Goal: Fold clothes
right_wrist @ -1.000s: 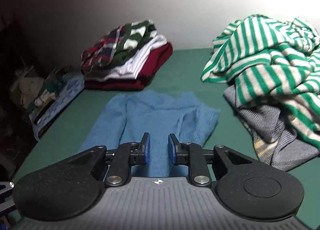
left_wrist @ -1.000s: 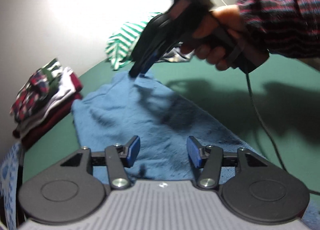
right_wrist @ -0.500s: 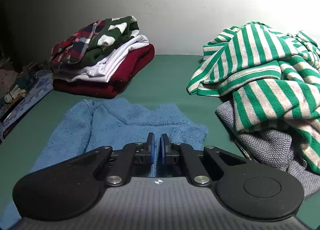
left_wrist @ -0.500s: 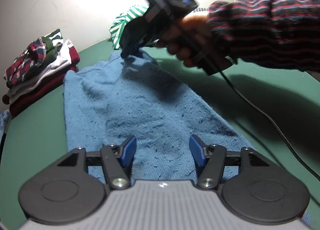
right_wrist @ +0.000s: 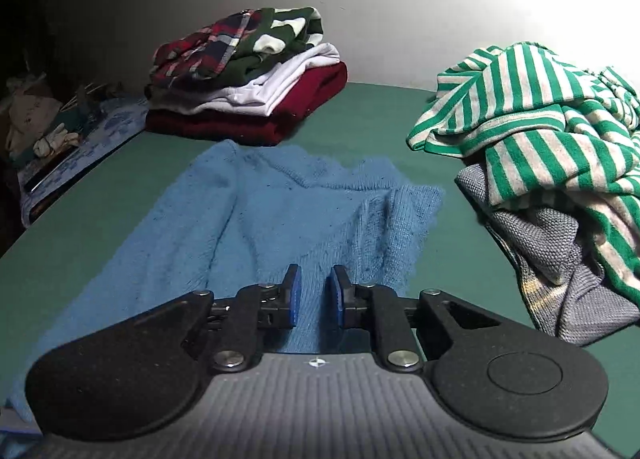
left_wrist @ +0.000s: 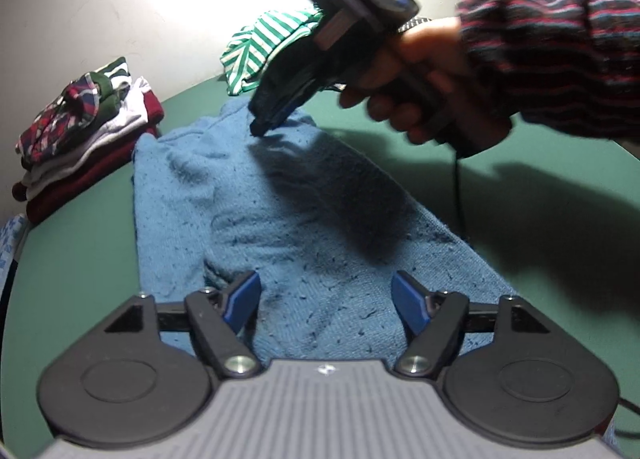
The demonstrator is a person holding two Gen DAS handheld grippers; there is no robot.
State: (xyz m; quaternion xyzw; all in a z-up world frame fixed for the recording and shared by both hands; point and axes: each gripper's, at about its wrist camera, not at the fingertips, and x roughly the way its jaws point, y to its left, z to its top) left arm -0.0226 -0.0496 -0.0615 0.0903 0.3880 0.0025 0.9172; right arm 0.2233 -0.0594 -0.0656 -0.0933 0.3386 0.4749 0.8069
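Off to the left gripper's far left, a folded stack of plaid, white and maroon clothes sits on the green table surface. The left gripper's blue-padded fingers stand wide apart just above the near end of the blue knitted sweater, gripping nothing. The sweater lies flat, its long axis running straight ahead from this gripper, its far end pointing toward the crumpled green-and-white striped garment. Ahead and to the right, the right gripper, held in a hand with a striped sleeve, tips down at that far end; its fingers are parted by a narrow gap with only sweater showing between them, not pinched. To its right, the striped garment rests on a grey knit garment.
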